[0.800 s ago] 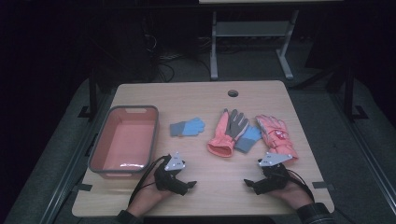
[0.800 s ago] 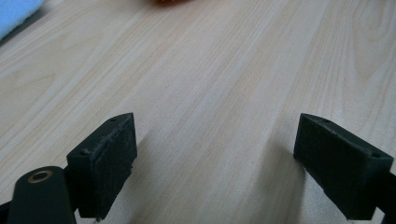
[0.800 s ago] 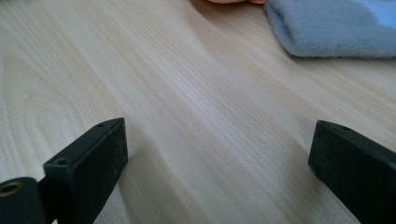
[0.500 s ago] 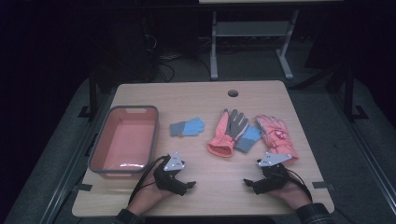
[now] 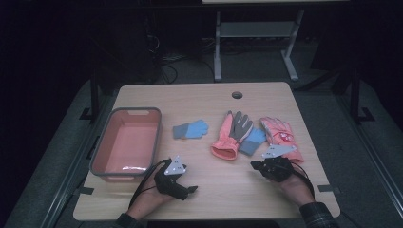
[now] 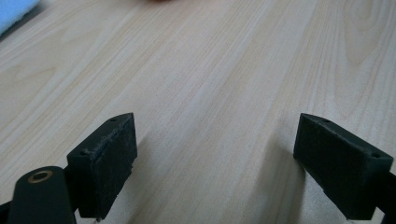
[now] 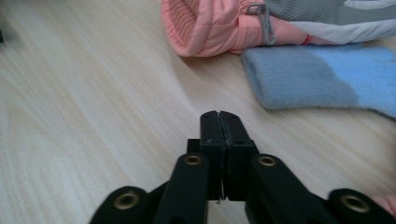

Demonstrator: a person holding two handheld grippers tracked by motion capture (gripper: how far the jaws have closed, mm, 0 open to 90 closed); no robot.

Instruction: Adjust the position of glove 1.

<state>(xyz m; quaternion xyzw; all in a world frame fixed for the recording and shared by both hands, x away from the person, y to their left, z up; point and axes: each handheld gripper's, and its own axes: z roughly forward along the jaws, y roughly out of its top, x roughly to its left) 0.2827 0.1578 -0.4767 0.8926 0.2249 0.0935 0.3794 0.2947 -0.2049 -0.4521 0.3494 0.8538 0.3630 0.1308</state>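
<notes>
Several gloves lie across the middle of the wooden table [image 5: 199, 102]. From left to right they are a small blue and grey glove [image 5: 190, 129], a salmon and grey glove [image 5: 232, 135] lying over another blue glove [image 5: 252, 141], and a pink glove [image 5: 281, 135]. My left gripper [image 5: 191, 189] rests near the front edge; its jaws [image 6: 212, 168] stand wide open over bare wood. My right gripper [image 5: 254, 165] lies just in front of the pink glove, and its jaws [image 7: 219, 116] are shut on nothing. Ahead of them are the salmon cuff [image 7: 205, 28] and the blue glove [image 7: 317, 81].
A salmon tub with a grey rim [image 5: 157, 137] stands at the table's left side, holding nothing I can make out. A round cable hole [image 5: 236, 94] sits near the far edge. A metal frame [image 5: 252, 42] stands on the dark floor beyond the table.
</notes>
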